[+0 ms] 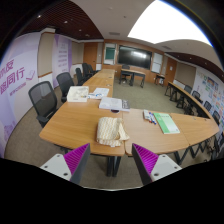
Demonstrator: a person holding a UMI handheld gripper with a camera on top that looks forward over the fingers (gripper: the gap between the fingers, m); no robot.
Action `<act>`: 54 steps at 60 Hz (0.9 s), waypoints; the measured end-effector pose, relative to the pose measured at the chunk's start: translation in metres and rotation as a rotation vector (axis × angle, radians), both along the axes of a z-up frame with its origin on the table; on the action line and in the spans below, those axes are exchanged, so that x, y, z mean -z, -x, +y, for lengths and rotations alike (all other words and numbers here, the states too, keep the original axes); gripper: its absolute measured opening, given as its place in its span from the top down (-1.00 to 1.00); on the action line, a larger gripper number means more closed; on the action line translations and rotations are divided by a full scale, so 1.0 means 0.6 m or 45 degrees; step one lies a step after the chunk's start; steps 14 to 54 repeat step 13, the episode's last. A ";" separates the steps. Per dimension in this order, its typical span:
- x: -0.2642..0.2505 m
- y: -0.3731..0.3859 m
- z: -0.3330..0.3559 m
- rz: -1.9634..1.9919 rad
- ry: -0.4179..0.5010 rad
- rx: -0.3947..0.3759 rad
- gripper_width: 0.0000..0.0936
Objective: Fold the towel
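I hold the gripper [108, 160] well back from the conference table [75, 122], fingers spread apart with nothing between them. The towel [110, 131], beige and bunched, lies near the table's near edge, beyond the fingers. A green booklet [167, 123] sits toward the right edge, papers [110, 103] farther back. Office chairs [44, 100] line the left side.

The towel [109, 131] is a pale beige cloth lying on the wooden table [75, 122], close to the table's near edge and roughly midway along it. It sits in a loosely folded, rumpled heap, longer than it is wide, with its long side running away from the near edge. Creases and layered folds show across its top.
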State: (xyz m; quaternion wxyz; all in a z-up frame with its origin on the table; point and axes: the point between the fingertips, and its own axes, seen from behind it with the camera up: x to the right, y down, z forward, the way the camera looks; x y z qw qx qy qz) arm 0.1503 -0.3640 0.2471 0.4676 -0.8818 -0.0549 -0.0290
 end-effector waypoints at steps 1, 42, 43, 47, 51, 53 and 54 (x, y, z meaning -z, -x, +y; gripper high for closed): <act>-0.003 0.002 -0.006 0.002 -0.002 -0.001 -0.83; -0.026 0.009 -0.039 0.001 -0.036 0.005 -0.83; -0.026 0.009 -0.039 0.001 -0.036 0.005 -0.83; -0.026 0.009 -0.039 0.001 -0.036 0.005 -0.83; -0.026 0.009 -0.039 0.001 -0.036 0.005 -0.83; -0.026 0.009 -0.039 0.001 -0.036 0.005 -0.83; -0.026 0.009 -0.039 0.001 -0.036 0.005 -0.83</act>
